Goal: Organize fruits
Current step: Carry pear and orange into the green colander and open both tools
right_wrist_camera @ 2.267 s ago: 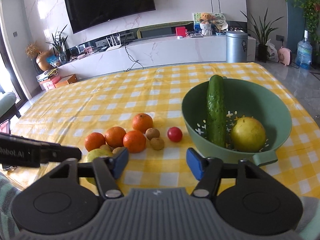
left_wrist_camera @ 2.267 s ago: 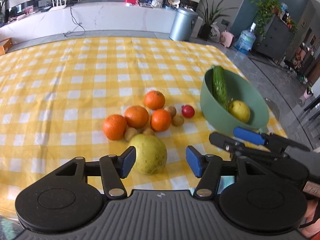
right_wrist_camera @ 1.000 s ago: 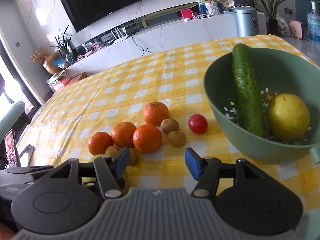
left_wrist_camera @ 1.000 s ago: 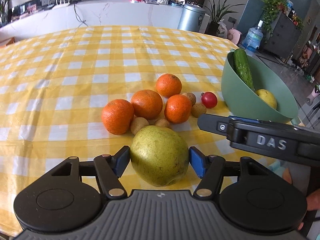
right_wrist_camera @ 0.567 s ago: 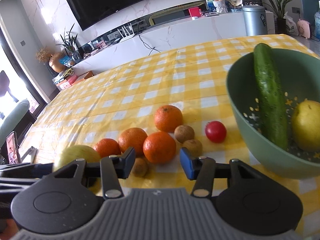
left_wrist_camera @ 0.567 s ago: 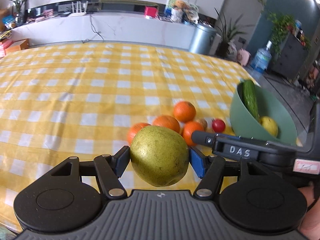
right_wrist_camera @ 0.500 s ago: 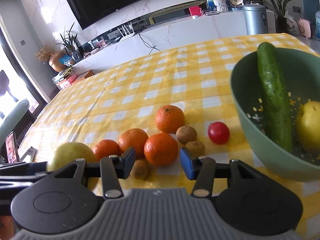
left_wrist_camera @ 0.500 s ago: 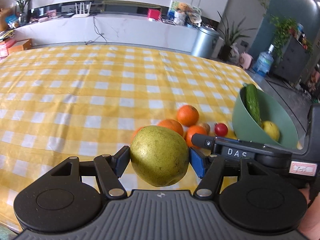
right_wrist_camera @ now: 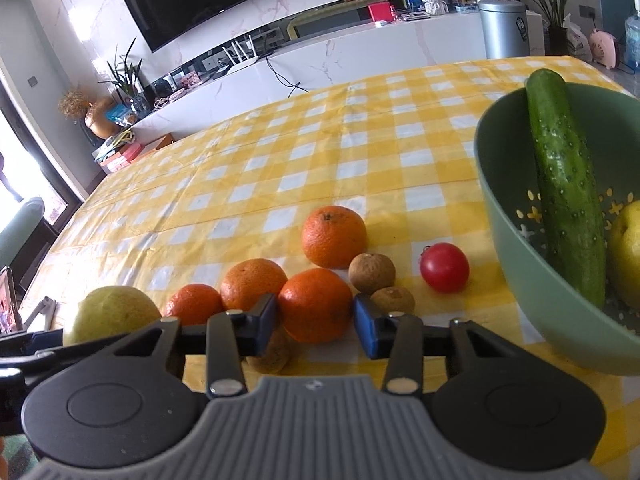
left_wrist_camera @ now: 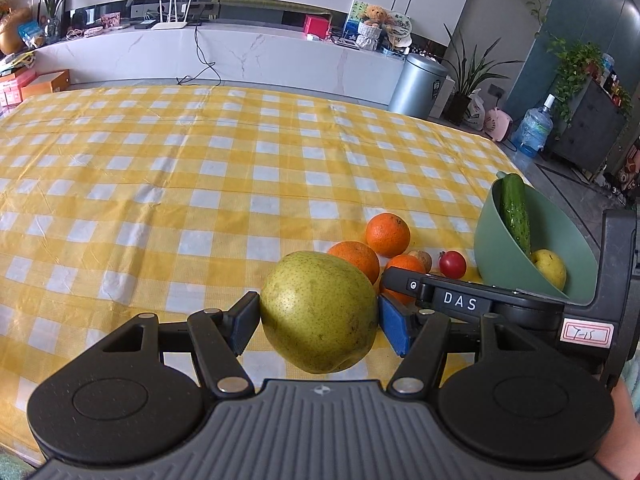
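Observation:
My left gripper (left_wrist_camera: 318, 322) is shut on a large green pear (left_wrist_camera: 318, 310) and holds it above the yellow checked tablecloth (left_wrist_camera: 200, 184). The pear also shows at the left of the right wrist view (right_wrist_camera: 110, 314). My right gripper (right_wrist_camera: 315, 322) is open, its blue pads either side of an orange (right_wrist_camera: 314, 304) in a cluster of several oranges, small brown fruits (right_wrist_camera: 372, 272) and a red tomato (right_wrist_camera: 444, 267). A green bowl (right_wrist_camera: 516, 276) at the right holds a cucumber (right_wrist_camera: 564, 176) and a yellow pear (right_wrist_camera: 628, 248).
The right gripper's body (left_wrist_camera: 500, 300) lies just right of the held pear in the left wrist view. The table's near edge runs close below both grippers. A white counter (left_wrist_camera: 240, 56), a grey bin (left_wrist_camera: 418, 84) and plants stand beyond the far edge.
The left gripper closed on the pear and lifted it off the cloth. The right gripper moved left and lower, so its open pads now flank an orange in the cluster.

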